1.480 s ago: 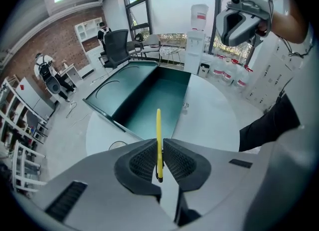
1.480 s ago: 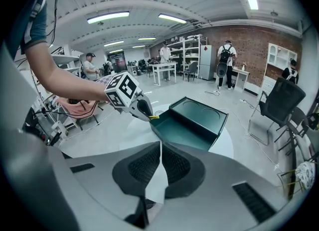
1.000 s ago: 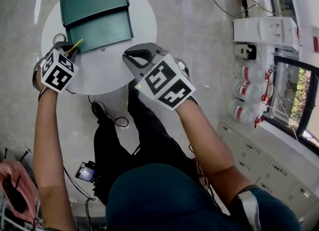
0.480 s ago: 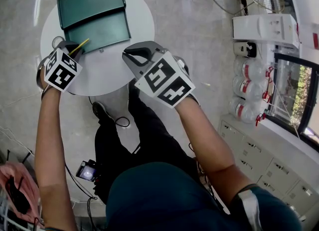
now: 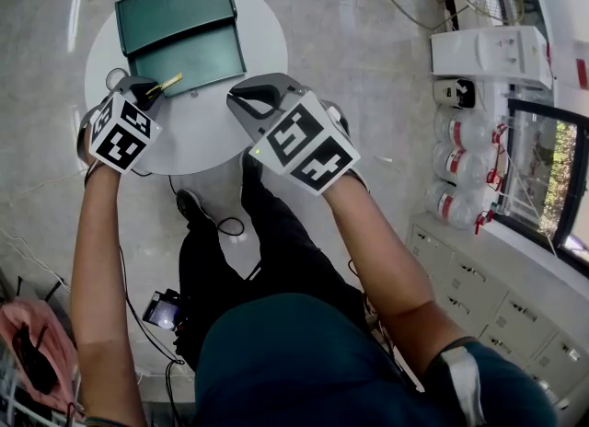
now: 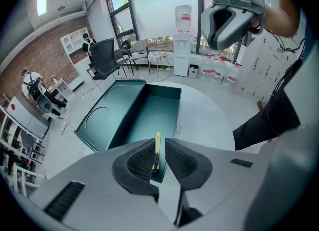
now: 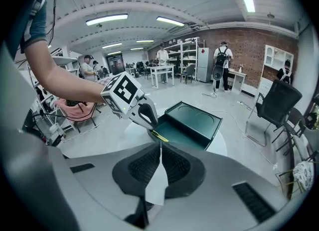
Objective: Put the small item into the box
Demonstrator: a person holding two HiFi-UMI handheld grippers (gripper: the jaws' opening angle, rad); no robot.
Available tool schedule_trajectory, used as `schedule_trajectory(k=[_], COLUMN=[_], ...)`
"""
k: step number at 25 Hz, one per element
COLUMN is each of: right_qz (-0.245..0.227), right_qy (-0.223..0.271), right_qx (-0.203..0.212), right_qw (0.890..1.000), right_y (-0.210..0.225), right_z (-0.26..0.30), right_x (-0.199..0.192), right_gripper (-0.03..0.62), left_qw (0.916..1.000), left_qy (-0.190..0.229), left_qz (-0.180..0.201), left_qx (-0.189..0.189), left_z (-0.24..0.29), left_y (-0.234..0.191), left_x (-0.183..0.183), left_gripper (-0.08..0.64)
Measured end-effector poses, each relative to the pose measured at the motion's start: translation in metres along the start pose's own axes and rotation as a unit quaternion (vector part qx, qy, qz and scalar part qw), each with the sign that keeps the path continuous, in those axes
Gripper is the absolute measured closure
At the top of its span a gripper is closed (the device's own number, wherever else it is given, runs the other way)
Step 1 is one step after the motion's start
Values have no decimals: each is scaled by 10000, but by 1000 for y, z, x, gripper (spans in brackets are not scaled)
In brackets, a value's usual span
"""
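Dark green and lying open, the box [image 5: 180, 25] sits at the far side of a round white table [image 5: 213, 129] in the head view. The left gripper [image 5: 150, 93] hangs at the box's near left corner, a small yellow item [image 5: 168, 84] slanting out of its tips over the box's front edge. The right gripper [image 5: 254, 99] is held over the table's near right rim, just beside the box and clear of it. The person's dark trousers and one shoe [image 5: 187, 204] show below the table.

In the left gripper view, the jaws stand narrow, pinching the yellow item [image 6: 157, 148] upright between their ribbed pads [image 6: 141, 160]. The item's tip pokes out above the near wall of the box [image 6: 130, 118], whose deeper half lies bare beneath it. The table [image 6: 209, 120] curves away to the right; the right gripper [image 6: 230, 12] looms at top right. An office chair [image 6: 104, 58] and a water dispenser [image 6: 183, 38] stand by the windows.

In the right gripper view, the jaws are closed tip to tip with nothing between them. Beyond them the left gripper [image 7: 149, 125] holds the yellow item [image 7: 159, 136] at the edge of the box [image 7: 192, 122]. People stand at desks far behind.
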State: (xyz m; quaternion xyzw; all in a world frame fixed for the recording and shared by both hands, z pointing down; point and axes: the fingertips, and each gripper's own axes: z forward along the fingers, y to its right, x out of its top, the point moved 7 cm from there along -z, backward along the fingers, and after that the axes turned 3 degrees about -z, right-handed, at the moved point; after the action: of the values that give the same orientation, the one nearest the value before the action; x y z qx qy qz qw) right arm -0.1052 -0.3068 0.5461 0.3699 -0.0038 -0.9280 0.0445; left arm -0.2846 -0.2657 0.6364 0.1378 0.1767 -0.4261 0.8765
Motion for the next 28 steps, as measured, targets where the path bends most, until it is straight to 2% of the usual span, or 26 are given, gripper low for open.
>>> schedule_trajectory(k=[7,16,22,28], right_qz=[-86,-89,-36,-231], right_qy=[128,345,799,1339], right_qx=[-98,-217,-250,-258], right_qw=[9998,9991,9965,9904], right_y=[-8,-23,-36,-56], right_z=[-21,-61,-97,-141], right_x=[16,50,81,115], right_gripper=[552,552,552,555], left_qw=[9990,9938,9830,9660], left_qy=[389,997,1676,2352], left_qz=[-196,-285,-407,-493], left_qx=[44,408,624,958], left_z=[-41,-130,-202,-275], left_y=[9,10,20,33], left_x=[13,33,40,44], left_gripper=[492,492,495,505])
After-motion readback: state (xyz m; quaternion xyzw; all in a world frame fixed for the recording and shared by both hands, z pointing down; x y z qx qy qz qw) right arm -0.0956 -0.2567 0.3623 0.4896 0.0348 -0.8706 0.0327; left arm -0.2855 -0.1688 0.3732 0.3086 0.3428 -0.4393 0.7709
